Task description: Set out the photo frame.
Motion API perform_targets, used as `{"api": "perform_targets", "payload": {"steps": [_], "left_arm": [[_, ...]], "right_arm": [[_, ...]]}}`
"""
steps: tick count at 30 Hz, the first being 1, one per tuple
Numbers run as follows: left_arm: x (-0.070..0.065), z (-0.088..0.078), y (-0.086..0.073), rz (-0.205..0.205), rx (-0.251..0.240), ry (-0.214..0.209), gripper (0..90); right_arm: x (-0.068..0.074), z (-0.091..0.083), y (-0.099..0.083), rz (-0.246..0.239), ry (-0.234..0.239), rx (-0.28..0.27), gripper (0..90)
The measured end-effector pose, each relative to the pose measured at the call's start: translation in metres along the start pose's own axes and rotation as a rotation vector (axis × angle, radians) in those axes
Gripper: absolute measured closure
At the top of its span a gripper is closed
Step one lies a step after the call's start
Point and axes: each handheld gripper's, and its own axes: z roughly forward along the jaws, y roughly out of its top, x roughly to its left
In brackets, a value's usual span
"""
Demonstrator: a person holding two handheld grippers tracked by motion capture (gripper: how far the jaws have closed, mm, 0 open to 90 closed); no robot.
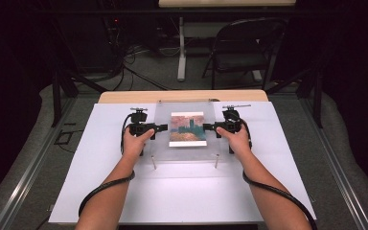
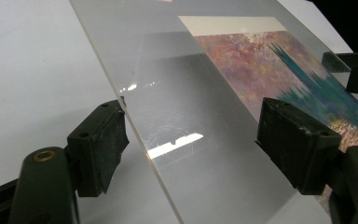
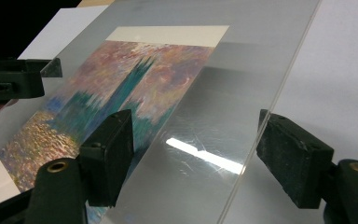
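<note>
Forearms stretched forward, left gripper (image 1: pixel 164 127) and right gripper (image 1: pixel 208 127) spread astride clear sheet's (image 1: pixel 188 152) opposite edges

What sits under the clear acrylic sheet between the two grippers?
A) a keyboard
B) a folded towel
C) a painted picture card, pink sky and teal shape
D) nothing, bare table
C: under the clear acrylic sheet lies a painted picture card with a pink sky and a teal shape; the left gripper and the right gripper both frame it through the sheet, jaws straddling its edges.
</note>
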Motion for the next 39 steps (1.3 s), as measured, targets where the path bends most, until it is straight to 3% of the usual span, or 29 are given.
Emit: {"api": "perform_targets", "payload": {"steps": [13,24,33,39], "left_arm": [[-0.007,-0.013,0.005,0.036,-0.024,0.015,29.0],[-0.015,-0.019,0.008,0.043,-0.042,0.046,29.1],[-0.025,-0.029,0.011,0.021,-0.087,0.08,36.0],[-0.029,-0.035,0.012,0.025,-0.101,0.086,39.0]], "right_arm": [[0.011,-0.01,0.005,-0.07,-0.016,-0.023,27.3],[0.019,-0.016,0.009,-0.093,-0.036,-0.027,27.3],[0.032,-0.022,0.013,-0.1,-0.089,-0.051,27.7],[0.034,-0.029,0.016,-0.095,-0.091,-0.06,32.9]]}}
